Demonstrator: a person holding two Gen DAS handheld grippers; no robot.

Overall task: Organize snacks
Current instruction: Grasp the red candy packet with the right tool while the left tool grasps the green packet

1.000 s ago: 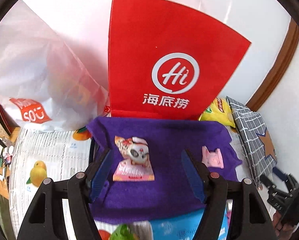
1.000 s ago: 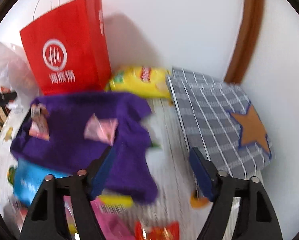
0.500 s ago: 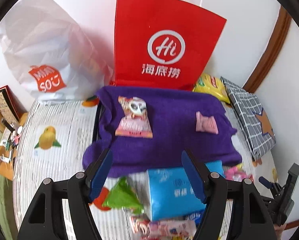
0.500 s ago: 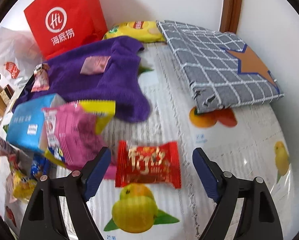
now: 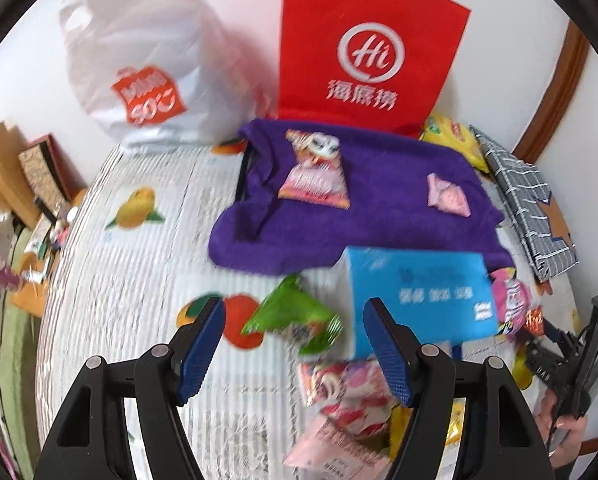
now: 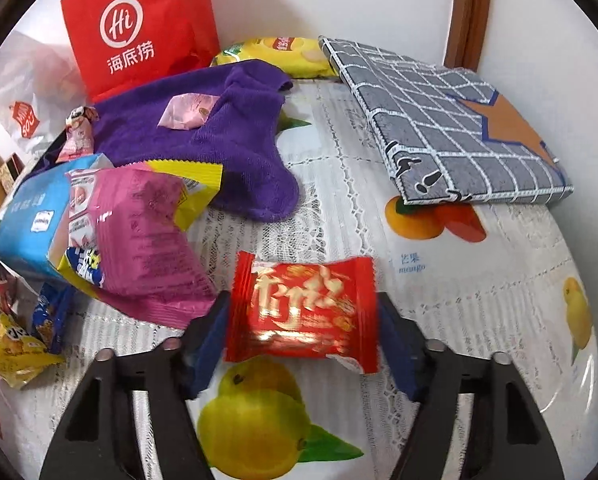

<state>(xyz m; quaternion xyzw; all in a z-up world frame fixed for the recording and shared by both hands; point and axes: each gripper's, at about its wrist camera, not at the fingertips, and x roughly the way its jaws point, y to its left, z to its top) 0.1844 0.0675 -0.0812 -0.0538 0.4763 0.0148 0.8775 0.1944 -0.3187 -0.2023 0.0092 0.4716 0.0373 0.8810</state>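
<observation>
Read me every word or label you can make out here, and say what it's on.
"Hi" and "海底捞": red paper bag
"mango" and "芒果": tablecloth
Orange logo on the white plastic bag: too blurred to read
Red candy wrapper, blue pack, pink bag: print unreadable

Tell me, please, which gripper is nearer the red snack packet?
Right. The right gripper has its fingers either side of the red snack packet; the left gripper hovers apart, by a green packet.

two snack packets [image 5: 314, 172] on one purple towel [image 5: 379, 216]; one red bag [image 5: 371, 44].
</observation>
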